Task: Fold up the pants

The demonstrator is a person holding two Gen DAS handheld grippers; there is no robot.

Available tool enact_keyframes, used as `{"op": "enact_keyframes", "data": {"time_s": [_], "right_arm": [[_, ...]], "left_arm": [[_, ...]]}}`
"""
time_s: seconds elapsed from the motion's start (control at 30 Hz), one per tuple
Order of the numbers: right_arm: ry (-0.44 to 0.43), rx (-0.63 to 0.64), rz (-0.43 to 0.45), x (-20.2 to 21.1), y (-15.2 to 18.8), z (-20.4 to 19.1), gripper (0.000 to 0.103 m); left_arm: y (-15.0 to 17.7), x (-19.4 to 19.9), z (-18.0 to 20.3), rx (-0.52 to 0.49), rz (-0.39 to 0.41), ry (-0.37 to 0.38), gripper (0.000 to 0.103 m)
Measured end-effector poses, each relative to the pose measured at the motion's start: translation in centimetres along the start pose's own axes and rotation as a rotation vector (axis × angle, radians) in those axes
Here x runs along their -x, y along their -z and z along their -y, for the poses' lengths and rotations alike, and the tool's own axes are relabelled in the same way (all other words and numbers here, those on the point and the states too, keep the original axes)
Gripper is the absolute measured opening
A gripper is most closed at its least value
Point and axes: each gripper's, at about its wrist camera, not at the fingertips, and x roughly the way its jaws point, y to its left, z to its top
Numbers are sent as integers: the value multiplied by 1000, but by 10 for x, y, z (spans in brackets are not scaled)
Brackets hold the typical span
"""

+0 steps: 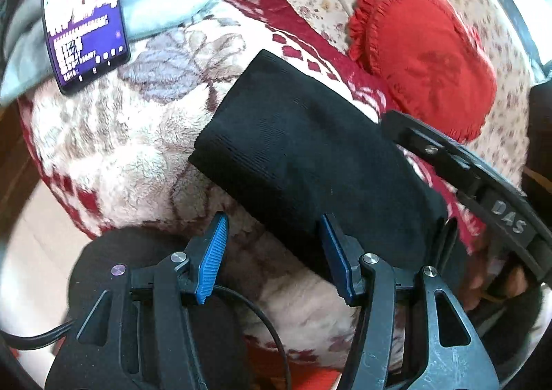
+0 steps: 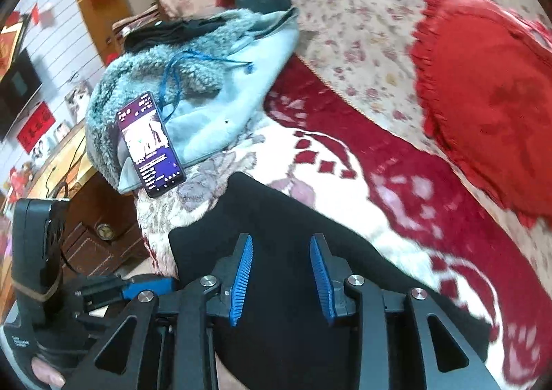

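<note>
The black pants (image 1: 293, 148) lay folded on the blanket (image 1: 114, 148), stretching toward 11 o'clock; soft, limp, light, best pinched at a corner. Left tool (image 1: 272, 252) and right tool (image 2: 281, 278) stood apart, empty

- Black pants (image 1: 303, 148): matt knit cloth, fine ribbing showing.
- Blanket (image 1: 114, 148): plush, fuzzy fleece, red and cream.
- Heart cushion (image 1: 427, 55): red cloth, frilled edge.
- Phone (image 1: 82, 17): glossy glass screen, lit.
- Left gripper (image 1: 274, 252): matt black plastic, ridged blue pads (image 1: 214, 255), shiny metal pins.
- Pale blue garment (image 2: 220, 103): soft cloth, shaggy grey pile.
</note>
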Motion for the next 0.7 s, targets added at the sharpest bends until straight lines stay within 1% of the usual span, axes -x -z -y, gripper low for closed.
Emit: {"op": "enact_keyframes", "data": {"time_s": [0.03,0.13,0.2,0.27,0.4,0.5,0.53,0.6,0.7], "right_arm": [[-10,20,-14,-9,-6,-3,35],[-41,56,-47,-28,-16,-8,42],[-59,69,-72,-40,-22,-11,42],[-74,73,-76,-49,-28,-12,43],[-81,97,-91,-63,-36,-12,44],[-76,106,-108,-70,-41,-9,45],[-73,110,-114,-73,-42,-7,45],[-75,112,-121,-76,-44,-5,45],[-90,115,-130,-80,-45,-3,45]], "left_arm": [[-1,-1,-2,10,-2,5,54],[-3,-2,-4,10,-23,13,54],[-2,3,-4,7,-31,22,54],[-3,7,-5,-1,-23,6,54],[-4,4,-9,6,-44,5,54],[-3,-1,-8,-4,-50,-14,54],[-4,-2,-9,2,-58,-16,54],[-6,-1,-11,22,-69,5,54],[-6,4,-19,49,-55,8,54]]}}
